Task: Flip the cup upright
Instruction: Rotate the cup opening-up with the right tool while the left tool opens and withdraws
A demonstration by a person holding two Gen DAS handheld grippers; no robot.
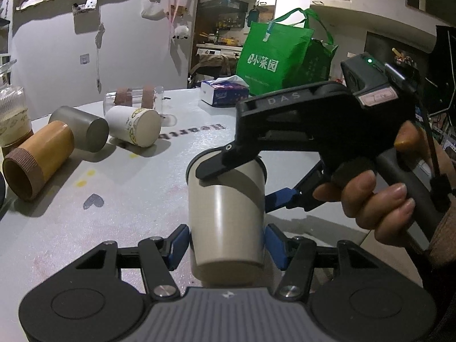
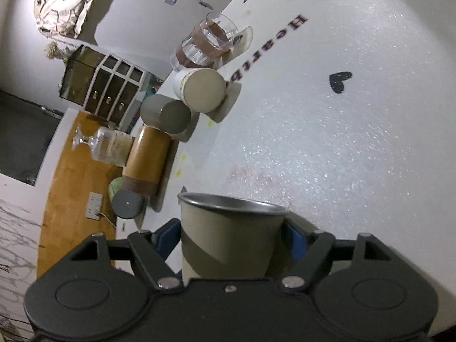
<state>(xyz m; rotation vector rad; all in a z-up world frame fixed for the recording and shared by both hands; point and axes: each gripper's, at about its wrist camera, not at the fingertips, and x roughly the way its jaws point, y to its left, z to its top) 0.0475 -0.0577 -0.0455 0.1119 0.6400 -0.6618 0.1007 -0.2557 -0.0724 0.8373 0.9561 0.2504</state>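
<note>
A beige metal cup (image 1: 226, 213) is held above the white table, base toward the left wrist camera. My left gripper (image 1: 226, 245) has its blue pads against both sides of the cup near its base. My right gripper (image 1: 242, 179) comes in from the right and clamps the cup near its rim. In the right wrist view the same cup (image 2: 228, 236) sits between the right gripper (image 2: 230, 233) fingers, its silver rim pointing away from the camera.
Several cups lie on their sides at the left: a bamboo one (image 1: 37, 159), a grey one (image 1: 82, 132), a white one (image 1: 135, 125), a clear glass (image 1: 134, 99). A tissue box (image 1: 223, 92) and green bags (image 1: 273, 54) stand at the back.
</note>
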